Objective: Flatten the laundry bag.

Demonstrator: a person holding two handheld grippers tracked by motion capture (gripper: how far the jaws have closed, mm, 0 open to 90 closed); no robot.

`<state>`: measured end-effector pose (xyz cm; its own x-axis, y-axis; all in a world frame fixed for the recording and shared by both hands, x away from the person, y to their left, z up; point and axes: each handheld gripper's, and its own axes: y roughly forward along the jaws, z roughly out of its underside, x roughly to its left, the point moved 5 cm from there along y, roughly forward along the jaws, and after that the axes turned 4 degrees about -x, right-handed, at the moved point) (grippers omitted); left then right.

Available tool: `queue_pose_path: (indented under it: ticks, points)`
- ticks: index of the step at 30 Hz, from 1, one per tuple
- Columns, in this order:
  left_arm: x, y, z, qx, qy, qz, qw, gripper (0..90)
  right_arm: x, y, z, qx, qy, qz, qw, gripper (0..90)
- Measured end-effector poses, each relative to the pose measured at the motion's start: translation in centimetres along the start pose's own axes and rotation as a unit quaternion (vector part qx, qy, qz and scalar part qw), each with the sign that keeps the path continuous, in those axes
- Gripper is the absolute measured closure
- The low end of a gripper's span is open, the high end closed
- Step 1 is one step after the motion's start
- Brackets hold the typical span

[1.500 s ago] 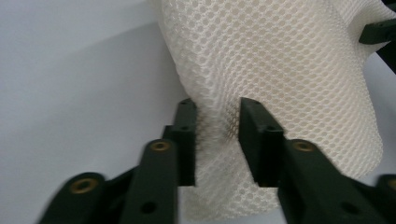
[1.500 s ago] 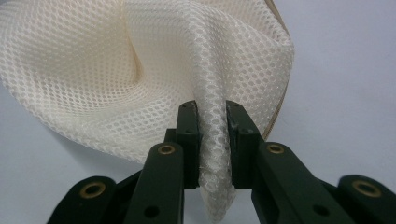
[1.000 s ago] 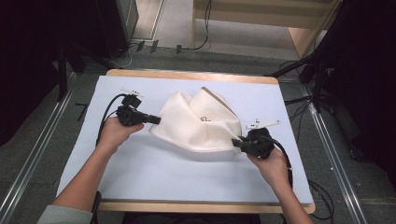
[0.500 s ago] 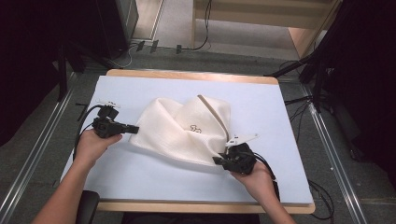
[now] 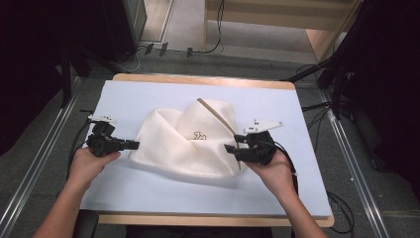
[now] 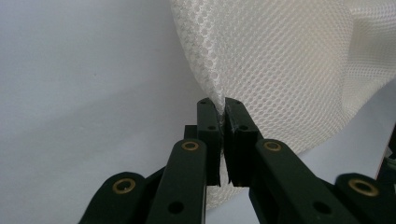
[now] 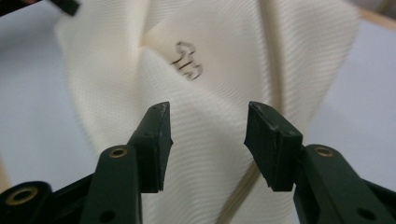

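A cream white mesh cloth (image 5: 188, 144) with a small dark logo (image 5: 199, 134) lies bunched in folds on the middle of the pale mat (image 5: 148, 94). My left gripper (image 5: 134, 145) is at the cloth's left edge and is shut on it. In the left gripper view the jaws (image 6: 222, 103) pinch a fold of the mesh cloth (image 6: 280, 60). My right gripper (image 5: 229, 148) hovers at the cloth's right side. Its jaws have just been opening and now stand open (image 7: 208, 112), with nothing pinched between them and the cloth (image 7: 210, 46) and logo (image 7: 189, 60) beyond.
The mat covers a wooden table whose edge (image 5: 198, 79) shows at the far side. Metal rails (image 5: 29, 188) run along both sides of the table. Cables (image 5: 213, 47) lie on the floor behind, and dark drapes stand left and right.
My left gripper has pulled the cloth's left edge to the left and nearer, spreading the cloth wider. My right gripper has let go of the right edge, opened and lifted a little.
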<state>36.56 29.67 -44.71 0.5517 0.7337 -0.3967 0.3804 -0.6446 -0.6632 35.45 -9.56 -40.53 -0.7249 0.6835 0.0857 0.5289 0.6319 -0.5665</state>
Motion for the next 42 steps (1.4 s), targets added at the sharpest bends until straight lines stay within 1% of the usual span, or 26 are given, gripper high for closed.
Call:
queue_pose_path:
  ticks: [1,2,3,5,6,8,10,13,14,15,17,19,21,23,26,27,28,29,31,32,33,34,35,37,40,42]
  points:
    - [0.0,0.0,0.0,0.000,0.000,0.000,1.0000,86.7,0.0,0.0,0.0,0.000,0.000,0.000,1.0000,50.0]
    - [-0.1,-0.1,0.0,-0.002,-0.001,0.002,1.0000,86.7,-1.0,0.9,-0.8,-0.002,-0.003,0.012,0.9999,48.2]
    - [-0.1,-0.1,0.1,-0.004,-0.002,0.003,1.0000,86.7,-1.0,0.9,-0.8,-0.002,-0.003,0.012,0.9999,48.2]
    - [-0.2,-0.2,0.2,-0.005,0.000,0.002,1.0000,86.6,-2.0,2.4,-1.6,-0.001,-0.004,0.023,0.9997,46.9]
    - [-0.3,-0.2,0.2,-0.007,0.000,0.002,1.0000,86.6,-2.0,2.4,-1.6,-0.001,-0.004,0.023,0.9997,46.9]
    - [-0.4,-0.2,0.3,-0.008,0.000,0.003,1.0000,86.6,-2.7,3.5,-2.0,-0.001,0.005,0.023,0.9997,44.3]
    - [-0.4,-0.2,0.4,-0.008,0.003,0.003,1.0000,86.7,-3.2,4.7,-2.1,0.009,0.016,0.021,0.9996,42.1]
    - [-0.6,-0.4,0.6,-0.006,0.004,0.001,1.0000,86.8,-3.6,6.3,-1.9,0.024,0.012,0.029,0.9992,42.7]
    - [-0.7,-0.5,0.7,-0.006,0.002,0.002,1.0000,86.9,-3.7,6.8,-1.8,0.032,0.013,0.029,0.9990,47.1]
    - [-0.7,-0.6,0.9,-0.004,0.003,0.003,1.0000,87.0,-3.8,7.3,-1.6,0.043,0.018,0.025,0.9986,57.4]
    - [-0.8,-0.8,1.1,-0.002,0.003,-0.001,1.0000,87.2,-3.9,7.8,-1.2,0.050,0.028,0.011,0.9983,73.5]
    - [-0.8,-1.1,1.7,0.002,0.003,-0.008,1.0000,87.5,-3.8,8.0,-0.8,0.056,0.042,-0.007,0.9975,80.5]
    - [-0.8,-1.6,2.1,0.000,-0.003,-0.015,0.9999,88.4,-3.7,7.4,-0.6,0.061,0.039,-0.008,0.9973,82.1]
    - [-0.8,-2.3,2.7,0.002,-0.012,-0.008,0.9999,88.5,-3.6,7.1,-0.5,0.060,0.035,-0.008,0.9976,82.1]
    - [-0.9,-2.9,3.8,0.009,-0.018,-0.008,0.9998,88.6,-3.7,5.6,0.3,0.067,0.033,-0.001,0.9972,82.2]
    - [-0.9,-3.1,4.2,0.009,-0.023,-0.004,0.9997,88.6,-3.9,5.1,0.7,0.065,0.029,0.000,0.9974,82.3]
    - [-0.9,-3.3,4.6,0.008,-0.030,0.003,0.9995,88.4,-4.5,3.9,1.6,0.064,0.029,0.005,0.9975,82.3]
    - [-0.9,-3.5,4.9,0.005,-0.034,0.009,0.9994,88.4,-4.5,3.9,1.6,0.064,0.029,0.005,0.9975,82.3]
    - [-1.0,-3.8,5.2,0.003,-0.034,0.016,0.9993,87.6,-5.2,2.7,2.5,0.062,0.042,0.012,0.9971,82.3]
    - [-1.2,-3.8,5.3,-0.002,-0.036,0.033,0.9988,86.3,-5.6,2.2,3.0,0.062,0.050,0.010,0.9968,82.3]
    - [-1.3,-3.8,5.3,0.000,-0.032,0.044,0.9985,78.8,-5.8,1.7,3.5,0.059,0.063,0.002,0.9962,82.2]
    - [-1.4,-3.8,5.2,-0.003,-0.023,0.040,0.9989,71.6,-5.9,1.4,4.0,0.058,0.071,0.001,0.9958,82.2]
    - [-1.5,-3.9,5.1,-0.008,-0.017,0.043,0.9989,64.5,-6.0,1.2,4.4,0.060,0.072,0.003,0.9956,82.2]
    - [-1.5,-4.2,4.5,-0.017,-0.018,0.051,0.9984,52.8,-6.1,0.6,4.9,0.061,0.072,0.003,0.9956,82.1]
    - [-1.4,-4.5,3.5,-0.026,-0.009,0.048,0.9985,51.5,-6.1,0.8,4.8,0.060,0.067,0.004,0.9959,81.9]
    - [-1.1,-4.5,2.6,-0.027,-0.007,0.035,0.9990,50.6,-6.0,0.9,4.7,0.061,0.062,0.007,0.9962,81.6]
